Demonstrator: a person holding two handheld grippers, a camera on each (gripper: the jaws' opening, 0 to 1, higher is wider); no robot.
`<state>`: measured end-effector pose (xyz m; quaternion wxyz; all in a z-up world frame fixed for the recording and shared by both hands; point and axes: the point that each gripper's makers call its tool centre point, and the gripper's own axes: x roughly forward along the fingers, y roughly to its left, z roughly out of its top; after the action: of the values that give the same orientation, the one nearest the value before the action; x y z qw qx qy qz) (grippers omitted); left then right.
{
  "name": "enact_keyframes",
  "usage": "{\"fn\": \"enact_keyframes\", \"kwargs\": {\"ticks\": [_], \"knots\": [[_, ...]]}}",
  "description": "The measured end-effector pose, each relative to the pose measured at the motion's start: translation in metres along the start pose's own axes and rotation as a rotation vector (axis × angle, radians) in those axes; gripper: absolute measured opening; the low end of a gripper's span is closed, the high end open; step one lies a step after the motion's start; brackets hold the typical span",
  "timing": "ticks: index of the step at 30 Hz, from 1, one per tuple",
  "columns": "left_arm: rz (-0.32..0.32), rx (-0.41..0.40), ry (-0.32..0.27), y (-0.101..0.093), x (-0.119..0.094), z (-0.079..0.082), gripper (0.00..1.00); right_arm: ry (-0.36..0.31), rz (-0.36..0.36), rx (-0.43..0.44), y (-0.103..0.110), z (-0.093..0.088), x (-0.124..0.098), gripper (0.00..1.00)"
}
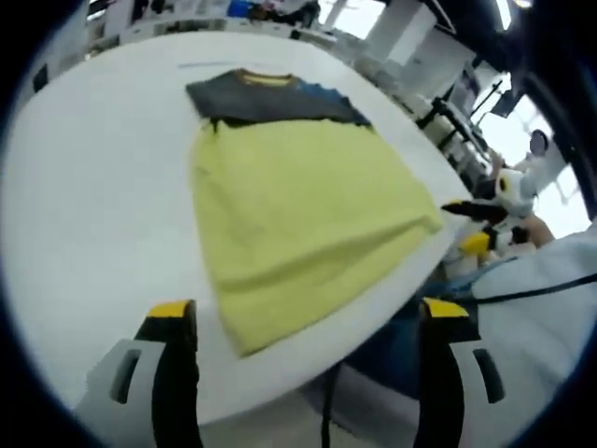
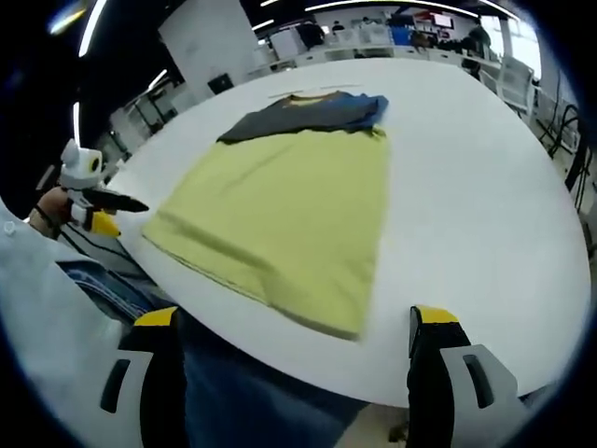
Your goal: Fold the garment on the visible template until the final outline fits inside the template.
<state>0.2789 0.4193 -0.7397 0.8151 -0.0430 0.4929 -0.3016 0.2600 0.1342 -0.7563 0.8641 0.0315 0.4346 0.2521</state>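
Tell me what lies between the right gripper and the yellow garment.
In the right gripper view, only a bare strip of white table lies between the right gripper and the near hem of the yellow garment. The jaws stand apart, holding nothing.

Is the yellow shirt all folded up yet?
Not yet. The yellow-green cloth garment lies flat and spread on the round white table, its dark grey top part showing. No fold looks made. Both the left gripper and right gripper hover open, holding nothing.

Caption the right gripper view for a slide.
Open right hand-held gripper hovers before a yellow garment lying on a white table.
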Motion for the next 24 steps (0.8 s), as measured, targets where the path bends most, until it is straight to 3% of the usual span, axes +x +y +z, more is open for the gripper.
{"fn": "enact_keyframes", "kwargs": {"ticks": [8,21,24], "knots": [[-0.012,-0.018,0.016,-0.004,0.000,-0.009,0.91,-0.005,0.003,0.005,0.000,-0.001,-0.002,1.00],[-0.037,-0.055,0.048,-0.007,0.001,-0.018,0.84,0.003,-0.014,0.016,-0.005,-0.003,-0.004,0.92],[-0.019,-0.048,0.064,-0.003,0.002,-0.021,0.82,0.013,-0.018,0.015,-0.007,-0.003,-0.004,0.88]]}}
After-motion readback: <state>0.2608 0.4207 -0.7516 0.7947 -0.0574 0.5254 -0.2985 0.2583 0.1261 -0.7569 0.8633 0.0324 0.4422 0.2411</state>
